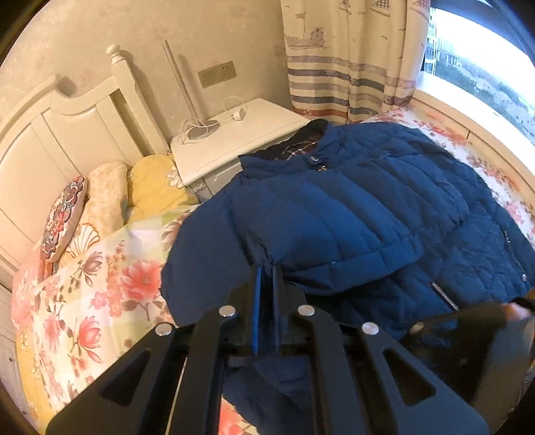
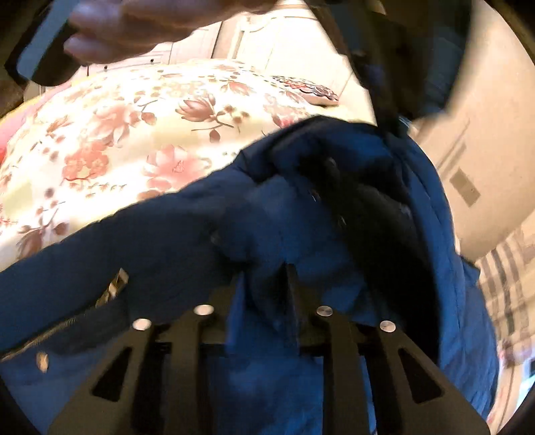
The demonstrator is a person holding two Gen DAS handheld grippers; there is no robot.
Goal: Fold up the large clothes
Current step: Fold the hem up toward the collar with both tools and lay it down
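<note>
A dark blue quilted jacket [image 1: 351,214] lies on the floral bed cover [image 1: 110,287], collar toward the nightstand, with one sleeve folded across its front. My left gripper [image 1: 267,271] is shut on a pinch of the jacket's fabric at its near left edge. My right gripper [image 2: 267,271] is shut on a bunched fold of the same jacket [image 2: 167,241] and holds it lifted; one finger is buried in the cloth. The right gripper's body shows at the lower right of the left wrist view [image 1: 468,334].
A white nightstand [image 1: 267,134] with a lamp base and cable stands behind the jacket. Pillows [image 1: 110,194] lean on the white headboard [image 1: 50,140] at left. A striped curtain [image 1: 351,67] and window are at the back right. The person's hand [image 2: 140,30] is above.
</note>
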